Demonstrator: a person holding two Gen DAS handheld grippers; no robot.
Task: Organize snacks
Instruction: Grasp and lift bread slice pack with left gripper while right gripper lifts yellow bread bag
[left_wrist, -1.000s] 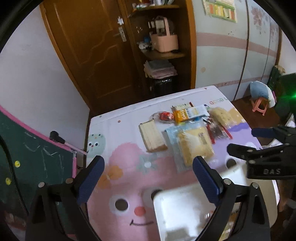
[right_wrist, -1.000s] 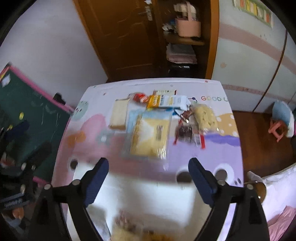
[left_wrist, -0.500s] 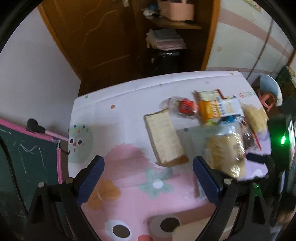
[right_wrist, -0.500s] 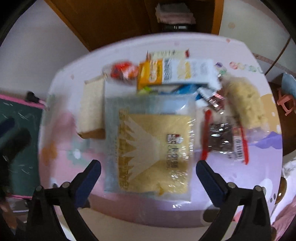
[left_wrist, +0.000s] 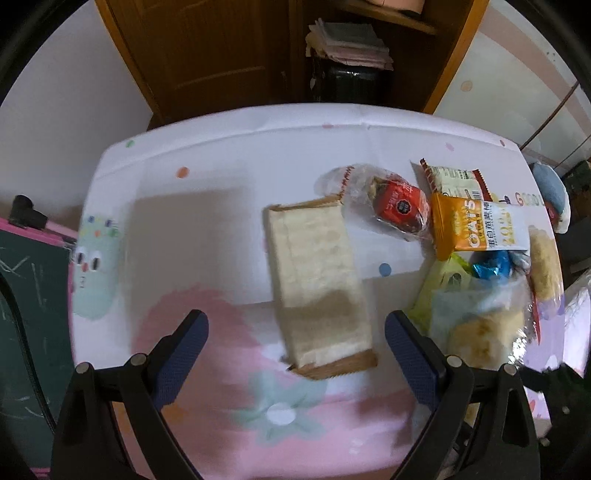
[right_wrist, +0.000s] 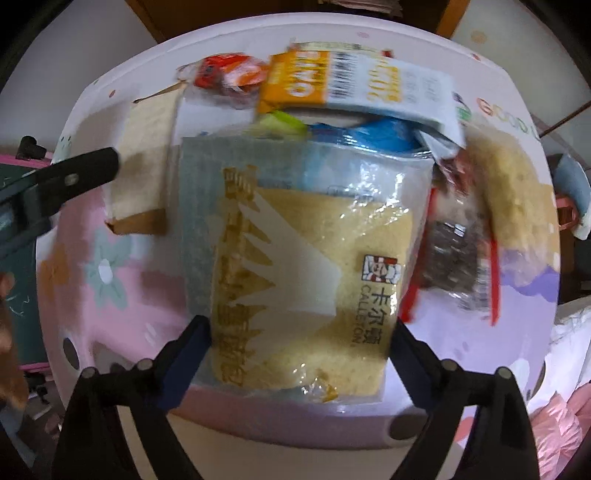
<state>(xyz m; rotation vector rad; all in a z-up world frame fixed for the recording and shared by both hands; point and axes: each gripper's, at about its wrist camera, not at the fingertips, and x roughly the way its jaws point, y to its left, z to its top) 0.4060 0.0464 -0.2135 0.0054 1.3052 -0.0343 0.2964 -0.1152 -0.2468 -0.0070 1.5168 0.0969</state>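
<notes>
Snacks lie heaped below you: your right gripper (right_wrist: 301, 341), jaws just narrowing, straddles the cake packet (right_wrist: 306, 266) unpinched, ready to lift; your left gripper (left_wrist: 295, 334) hangs spread over the bread slice (left_wrist: 317, 280).

The left gripper (left_wrist: 295, 347) points down at the bench (left_wrist: 207, 229), and its jaws stand wide apart with nothing pressed between them. The near end of a long pale cake slice (left_wrist: 317, 280) in a clear wrapper lies between the blue pads (left_wrist: 177, 354). At two o'clock from the slice sit a red round snack (left_wrist: 400, 210) and an orange oats packet (left_wrist: 469, 229). At three o'clock a clear bag of yellow cake (left_wrist: 476, 325) lies by the right pad.
</notes>
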